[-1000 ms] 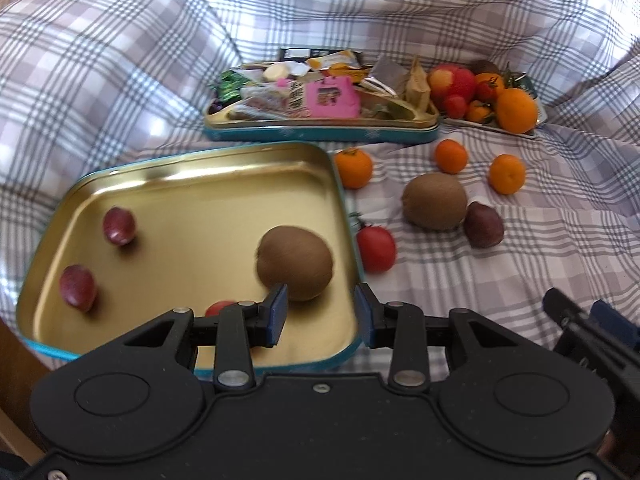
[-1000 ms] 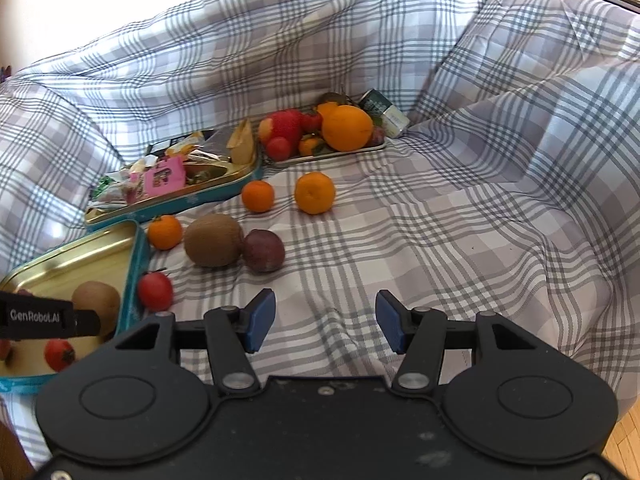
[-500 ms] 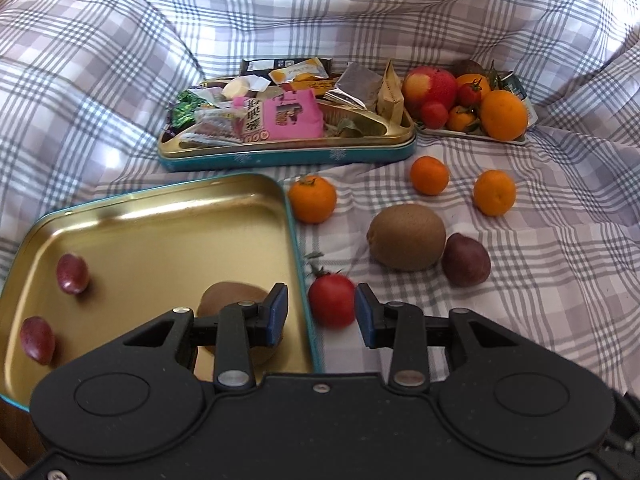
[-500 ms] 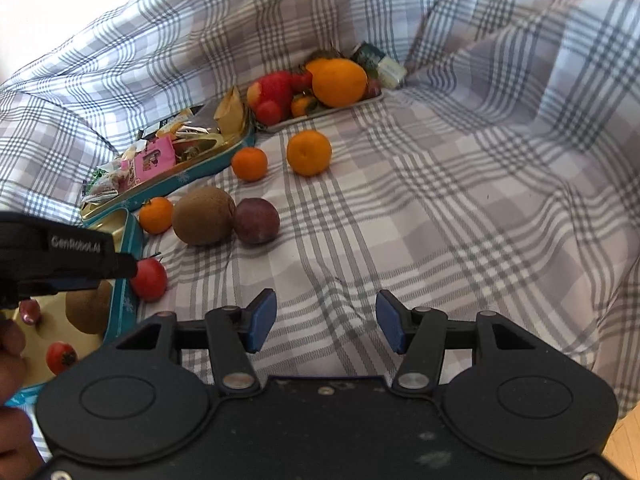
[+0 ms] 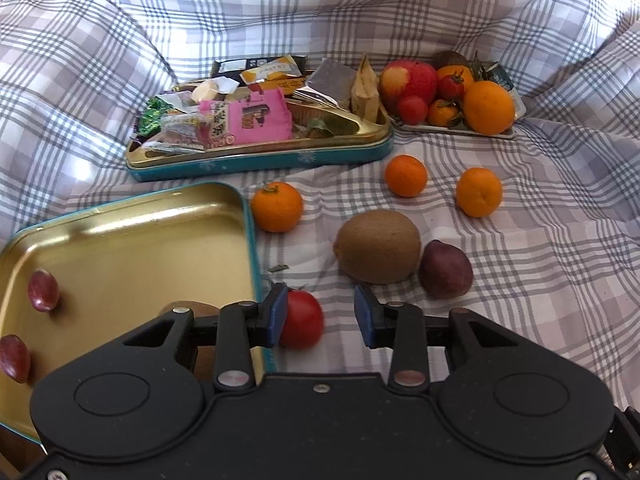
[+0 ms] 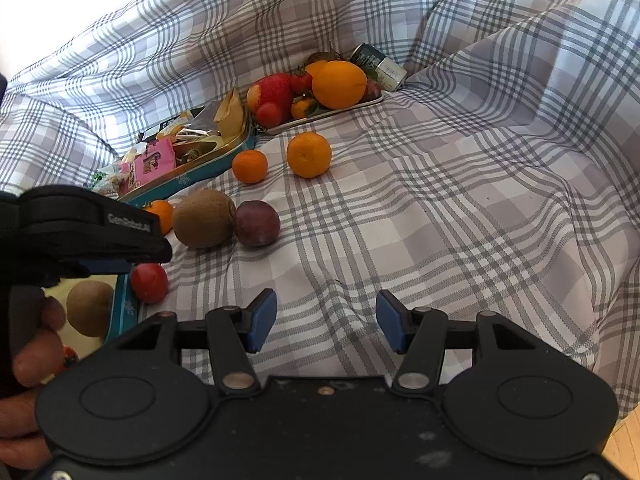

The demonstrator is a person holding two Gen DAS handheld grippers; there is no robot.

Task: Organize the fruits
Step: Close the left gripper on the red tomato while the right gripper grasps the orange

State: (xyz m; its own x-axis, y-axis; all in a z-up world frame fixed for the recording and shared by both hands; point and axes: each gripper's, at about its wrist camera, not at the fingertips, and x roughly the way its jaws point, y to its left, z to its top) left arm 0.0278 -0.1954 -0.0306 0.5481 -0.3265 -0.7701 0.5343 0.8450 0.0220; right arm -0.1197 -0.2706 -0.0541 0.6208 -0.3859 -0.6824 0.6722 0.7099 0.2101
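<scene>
Two red grapes (image 5: 43, 290), left-view only

A checked cloth (image 5: 520, 280) carries two gold tins (image 5: 120, 248), a small fruit tray (image 5: 456, 130), three tangerines (image 5: 277, 207), a kiwi (image 5: 378, 246), a plum (image 5: 446, 270) and a tomato (image 5: 304, 320)

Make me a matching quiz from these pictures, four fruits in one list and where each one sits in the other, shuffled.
Things:
1. big orange
2. red tomato
3. dark plum
4. two red grapes

Places:
A. inside the open gold tin
B. on the cloth, touching the kiwi
C. between the left tool's open fingers
D. on the white tray at the back

Pairs: 1-D, 2-C, 3-B, 4-A
</scene>
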